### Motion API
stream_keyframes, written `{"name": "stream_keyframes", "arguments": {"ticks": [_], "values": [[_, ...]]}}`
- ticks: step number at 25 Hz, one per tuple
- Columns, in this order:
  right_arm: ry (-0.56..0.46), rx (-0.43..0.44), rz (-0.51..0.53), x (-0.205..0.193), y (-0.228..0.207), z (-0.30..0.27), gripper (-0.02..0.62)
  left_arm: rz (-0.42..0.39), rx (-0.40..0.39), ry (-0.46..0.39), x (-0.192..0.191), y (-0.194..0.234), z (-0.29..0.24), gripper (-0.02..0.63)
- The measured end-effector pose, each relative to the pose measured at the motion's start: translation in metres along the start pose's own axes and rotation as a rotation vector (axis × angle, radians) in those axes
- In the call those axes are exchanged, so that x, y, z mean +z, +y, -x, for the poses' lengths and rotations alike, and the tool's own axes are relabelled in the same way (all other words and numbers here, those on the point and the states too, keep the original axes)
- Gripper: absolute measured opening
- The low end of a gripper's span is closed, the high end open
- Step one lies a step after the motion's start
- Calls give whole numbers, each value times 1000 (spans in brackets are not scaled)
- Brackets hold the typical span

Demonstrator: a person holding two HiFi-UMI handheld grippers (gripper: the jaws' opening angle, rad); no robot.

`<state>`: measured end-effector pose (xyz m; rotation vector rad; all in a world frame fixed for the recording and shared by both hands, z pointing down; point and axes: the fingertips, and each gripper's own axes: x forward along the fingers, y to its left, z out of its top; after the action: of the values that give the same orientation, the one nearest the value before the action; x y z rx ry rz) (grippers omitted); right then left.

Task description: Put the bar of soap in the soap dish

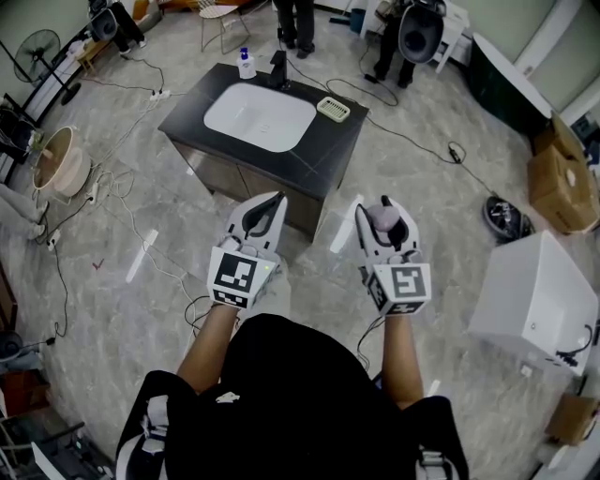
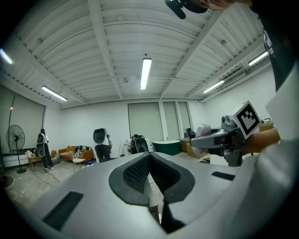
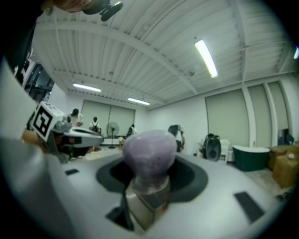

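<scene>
A lavender bar of soap (image 1: 382,219) sits between the jaws of my right gripper (image 1: 382,212), which is shut on it. In the right gripper view the soap (image 3: 149,150) fills the gap between the dark pads. My left gripper (image 1: 274,201) is beside it, jaws together and holding nothing. Its ribbed pads (image 2: 135,170) meet at their tips. Both grippers hover over the floor, short of the dark counter (image 1: 337,150). The pale ridged soap dish (image 1: 333,109) lies on the counter's far right corner, next to the white basin (image 1: 260,118).
A black faucet (image 1: 278,67) and a blue-capped bottle (image 1: 246,64) stand behind the basin. Cables trail over the floor at left. Cardboard boxes (image 1: 561,178) and a white cabinet (image 1: 539,295) are at right. People (image 1: 295,23) stand beyond the counter.
</scene>
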<state>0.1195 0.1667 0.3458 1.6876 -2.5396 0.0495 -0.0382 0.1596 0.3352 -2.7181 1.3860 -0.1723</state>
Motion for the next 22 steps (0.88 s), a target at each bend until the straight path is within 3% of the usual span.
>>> {"name": "stream_keyframes", "arguments": {"ticks": [22], "values": [[60, -36, 9, 13, -48, -221, 222, 61, -90, 43, -23, 163, -171, 25]]}}
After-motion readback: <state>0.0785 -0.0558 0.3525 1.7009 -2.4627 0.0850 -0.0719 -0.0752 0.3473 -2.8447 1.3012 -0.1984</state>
